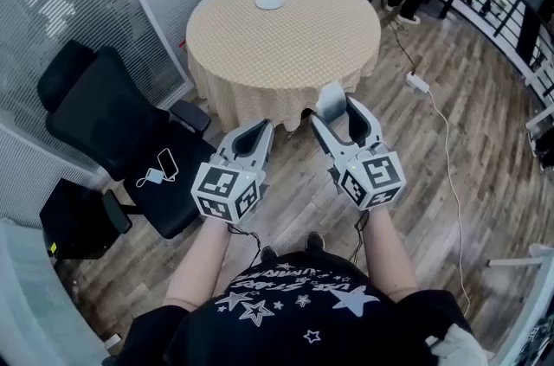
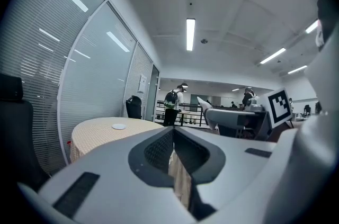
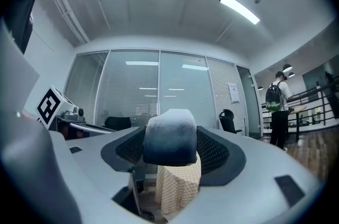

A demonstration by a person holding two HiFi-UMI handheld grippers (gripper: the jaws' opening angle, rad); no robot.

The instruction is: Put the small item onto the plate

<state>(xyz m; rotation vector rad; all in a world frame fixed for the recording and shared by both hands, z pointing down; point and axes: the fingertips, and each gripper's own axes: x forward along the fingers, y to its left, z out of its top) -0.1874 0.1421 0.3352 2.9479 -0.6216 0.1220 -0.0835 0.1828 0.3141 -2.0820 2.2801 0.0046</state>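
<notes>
The right gripper (image 1: 340,115) grips a small pale grey rounded block (image 3: 169,135) between widely spread jaws, the left gripper (image 1: 258,129) is closed and empty, and both are well apart from the small white plate (image 1: 270,2) on the round yellow-checked table (image 1: 299,44).

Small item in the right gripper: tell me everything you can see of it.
The small item is a pale grey rounded block, matte and foam-like, shading darker toward its base. It sits upright, clamped between the right gripper's textured pads, top rising above them, held in the air short of the round table. Nothing else touches it.
</notes>
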